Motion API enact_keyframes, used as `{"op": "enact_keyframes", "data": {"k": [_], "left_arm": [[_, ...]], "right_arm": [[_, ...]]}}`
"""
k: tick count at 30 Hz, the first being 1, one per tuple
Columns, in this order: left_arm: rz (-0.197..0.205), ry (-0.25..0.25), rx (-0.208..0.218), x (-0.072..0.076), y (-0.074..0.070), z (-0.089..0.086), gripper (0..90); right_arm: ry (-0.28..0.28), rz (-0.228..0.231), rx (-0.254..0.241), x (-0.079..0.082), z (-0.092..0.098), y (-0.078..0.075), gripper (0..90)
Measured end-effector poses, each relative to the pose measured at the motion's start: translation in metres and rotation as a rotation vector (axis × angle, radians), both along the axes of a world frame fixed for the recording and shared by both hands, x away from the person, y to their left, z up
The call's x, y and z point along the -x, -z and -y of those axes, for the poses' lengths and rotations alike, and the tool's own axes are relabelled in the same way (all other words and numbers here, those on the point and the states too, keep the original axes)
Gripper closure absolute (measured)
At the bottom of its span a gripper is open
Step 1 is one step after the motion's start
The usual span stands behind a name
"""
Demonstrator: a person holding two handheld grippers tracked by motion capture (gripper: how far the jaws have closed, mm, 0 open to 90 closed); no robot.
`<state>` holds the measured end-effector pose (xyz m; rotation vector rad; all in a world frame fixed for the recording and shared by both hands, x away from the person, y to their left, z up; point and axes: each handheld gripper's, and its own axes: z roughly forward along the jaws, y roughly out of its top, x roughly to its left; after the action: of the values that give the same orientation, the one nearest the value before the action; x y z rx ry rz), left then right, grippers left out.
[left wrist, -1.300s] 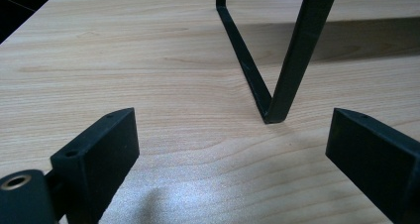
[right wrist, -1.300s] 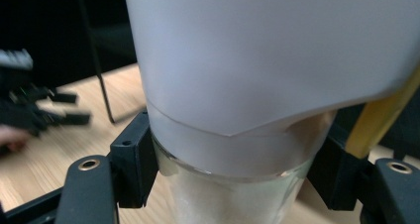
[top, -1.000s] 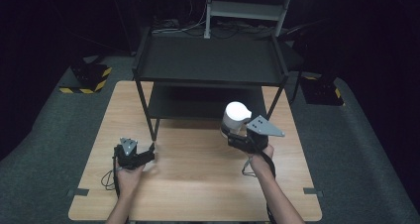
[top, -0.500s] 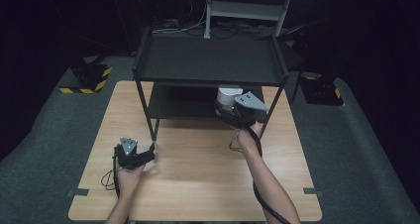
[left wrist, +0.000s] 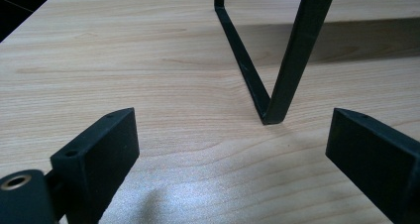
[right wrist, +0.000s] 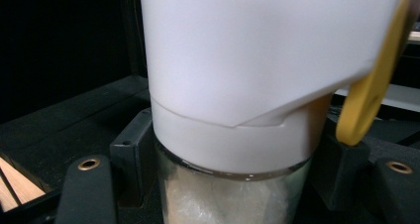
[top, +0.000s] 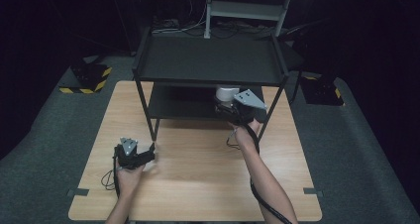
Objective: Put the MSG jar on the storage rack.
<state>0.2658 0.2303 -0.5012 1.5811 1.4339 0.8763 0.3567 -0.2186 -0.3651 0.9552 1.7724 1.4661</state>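
Wooden table (top: 198,184): right fingers (right wrist: 341,159) clamp white-lidded jar (right wrist: 233,184); left fingers (left wrist: 99,149) spread, empty.

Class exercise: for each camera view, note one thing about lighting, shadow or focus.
High view: bright table, dark surroundings. Left gripper view: sharp shelf leg, soft shadow under the left hand-held gripper. Right gripper view: the white-lidded jar looms close, slightly soft, background black.

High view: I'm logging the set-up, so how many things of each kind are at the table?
Table: 1
Black rack: 1
White-capped jar: 1
Claws: 2, left claw, right claw
Total: 5
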Motion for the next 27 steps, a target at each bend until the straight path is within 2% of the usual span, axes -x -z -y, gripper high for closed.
{"op": "enact_keyframes", "data": {"k": [7, 16, 18, 19, 23, 27], "left_arm": [[-0.001, -0.001, -0.001, 0.0, 0.0, 0.0, 6.5], [0.0, 0.0, 0.001, 0.0, 0.0, 0.0, 6.4], [0.001, 0.0, 0.001, 0.0, 0.0, 0.0, 6.4], [0.002, 0.0, 0.002, 0.0, 0.0, 0.0, 6.4], [0.001, 0.001, 0.005, 0.0, 0.0, -0.001, 6.4], [0.002, 0.001, 0.005, 0.0, 0.0, -0.001, 6.3]], "right_arm": [[-0.011, 0.002, -0.006, -0.001, 0.003, 0.002, 30.6], [-0.012, 0.003, 0.018, 0.0, 0.002, -0.001, 29.7], [-0.026, 0.005, 0.008, -0.001, 0.005, 0.0, 25.9], [-0.024, 0.035, 0.017, 0.002, 0.005, 0.003, 21.4], [-0.035, 0.067, 0.019, 0.005, 0.008, 0.006, 15.0], [-0.043, 0.074, 0.013, 0.009, 0.015, 0.008, 13.2]]}}
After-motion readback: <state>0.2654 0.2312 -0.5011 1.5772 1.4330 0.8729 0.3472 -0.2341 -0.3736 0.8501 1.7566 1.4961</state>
